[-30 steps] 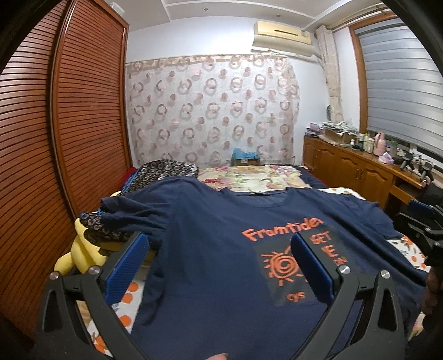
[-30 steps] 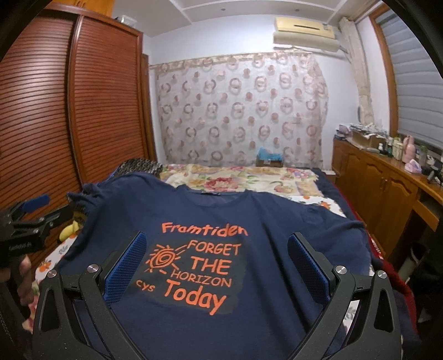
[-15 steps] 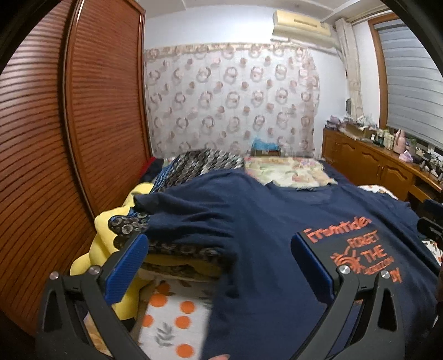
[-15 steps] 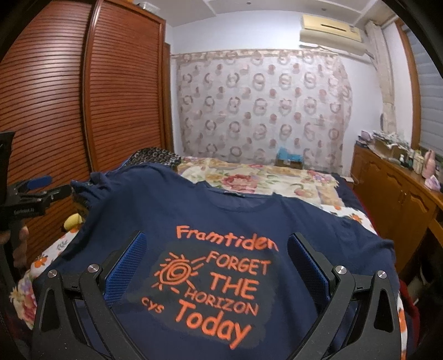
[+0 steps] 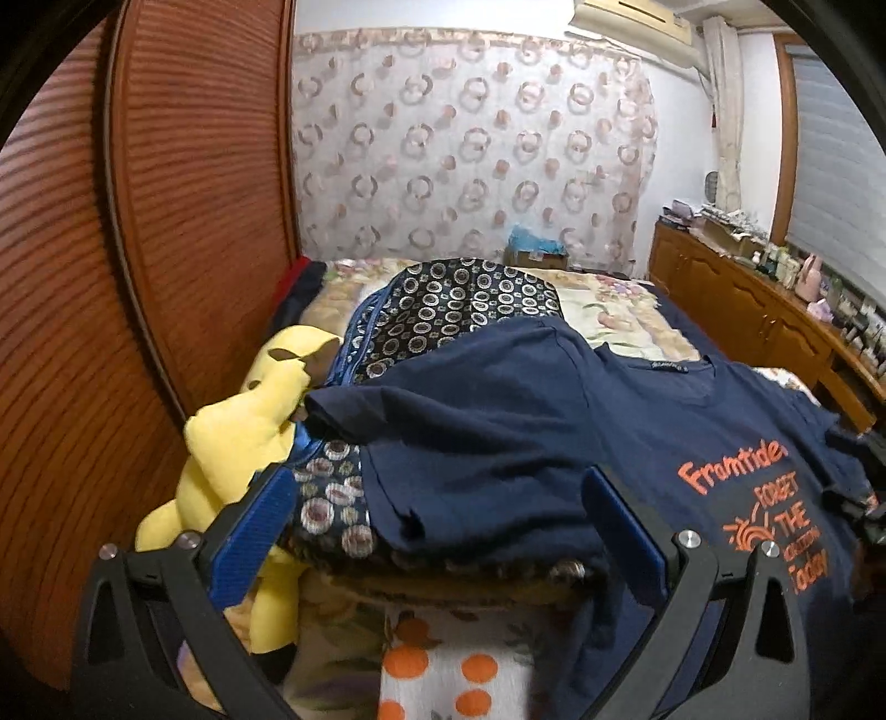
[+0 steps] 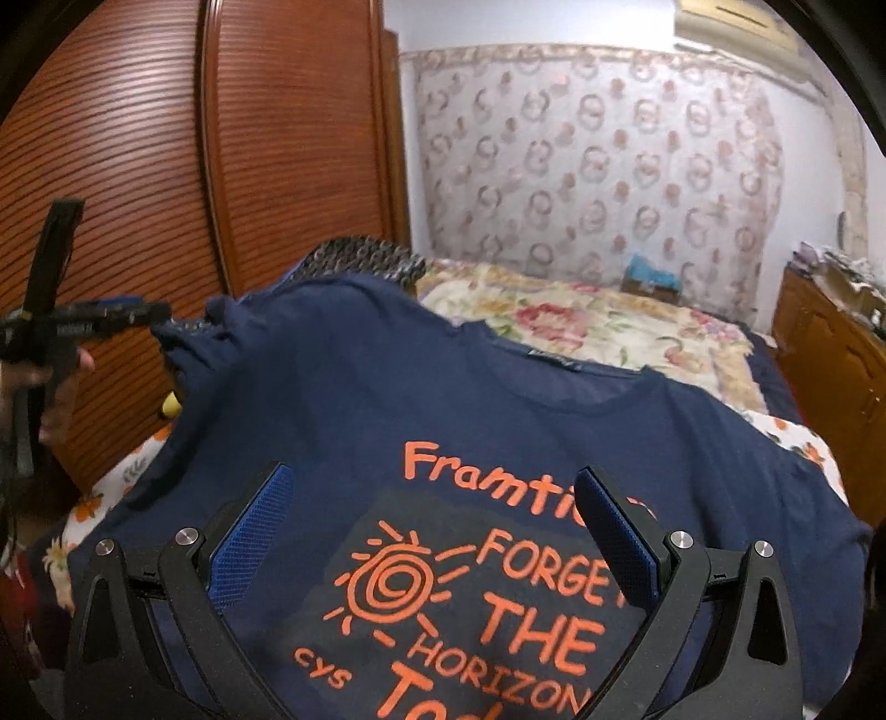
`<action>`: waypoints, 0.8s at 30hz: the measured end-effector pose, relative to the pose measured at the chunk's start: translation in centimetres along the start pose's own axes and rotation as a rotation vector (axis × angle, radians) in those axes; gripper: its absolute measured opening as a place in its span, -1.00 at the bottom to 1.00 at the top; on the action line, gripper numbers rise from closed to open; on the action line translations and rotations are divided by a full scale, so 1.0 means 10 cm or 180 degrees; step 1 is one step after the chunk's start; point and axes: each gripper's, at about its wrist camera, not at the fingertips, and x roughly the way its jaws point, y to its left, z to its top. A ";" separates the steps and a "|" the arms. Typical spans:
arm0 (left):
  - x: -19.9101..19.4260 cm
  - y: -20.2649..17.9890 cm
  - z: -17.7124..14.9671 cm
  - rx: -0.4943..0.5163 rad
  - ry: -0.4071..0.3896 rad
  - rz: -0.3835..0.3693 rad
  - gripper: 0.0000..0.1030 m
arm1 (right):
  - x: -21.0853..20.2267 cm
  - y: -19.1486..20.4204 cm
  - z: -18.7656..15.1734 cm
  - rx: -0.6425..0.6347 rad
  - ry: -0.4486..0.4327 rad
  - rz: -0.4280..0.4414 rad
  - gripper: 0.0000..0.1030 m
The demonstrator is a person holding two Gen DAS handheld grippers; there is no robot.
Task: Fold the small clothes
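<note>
T-shirt (image 6: 498, 421), navy with orange print, lies spread face up on the bed (image 6: 598, 327), collar toward the far end. Its left sleeve (image 5: 443, 437) drapes over a stack of patterned dark fabric (image 5: 459, 299), beside a yellow plush toy (image 5: 243, 426). Bed has a floral cover; an orange-dotted white sheet (image 5: 443, 670) shows at the near edge. Room: brown louvered wardrobe doors (image 5: 166, 221) on the left, ring-patterned curtain (image 5: 470, 144) at the back wall, air conditioner (image 5: 631, 16) above it, wooden cabinet (image 5: 747, 310) with clutter on the right, window blind (image 5: 841, 144) above that.

Left tongs (image 5: 443, 515) spread wide, blue pads apart, hovering in front of the sleeve and fabric stack, gripping nothing; contact with cloth not clear. Right tongs (image 6: 437, 515) also wide, empty, over the shirt's printed chest; cannot tell if they touch it. In the right wrist view the left tongs (image 6: 138, 315) sit near the sleeve end, a hand (image 6: 50, 387) on the handle.
</note>
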 end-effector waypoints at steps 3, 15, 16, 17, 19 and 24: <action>0.14 0.11 0.13 -0.0064 0.0065 -0.0018 0.89 | 0.18 -0.05 0.04 -0.0018 0.0116 0.0076 1.00; 0.75 0.44 0.26 -0.0267 0.0727 0.0012 0.18 | 0.51 -0.20 0.12 0.0065 0.0357 0.0338 1.00; 0.76 0.45 0.26 -0.0276 0.0745 -0.0011 0.16 | 0.52 -0.21 0.12 0.0082 0.0361 0.0357 1.00; 0.79 0.47 0.25 -0.0292 0.0774 -0.0013 0.12 | 0.52 -0.22 0.11 0.0103 0.0368 0.0378 1.00; 0.84 0.48 0.27 -0.0288 0.0830 0.0032 0.08 | 0.53 -0.25 0.10 0.0133 0.0385 0.0411 1.00; 0.84 0.48 0.36 -0.0260 0.0782 -0.0092 -0.16 | 0.55 -0.28 0.10 0.0157 0.0389 0.0442 1.00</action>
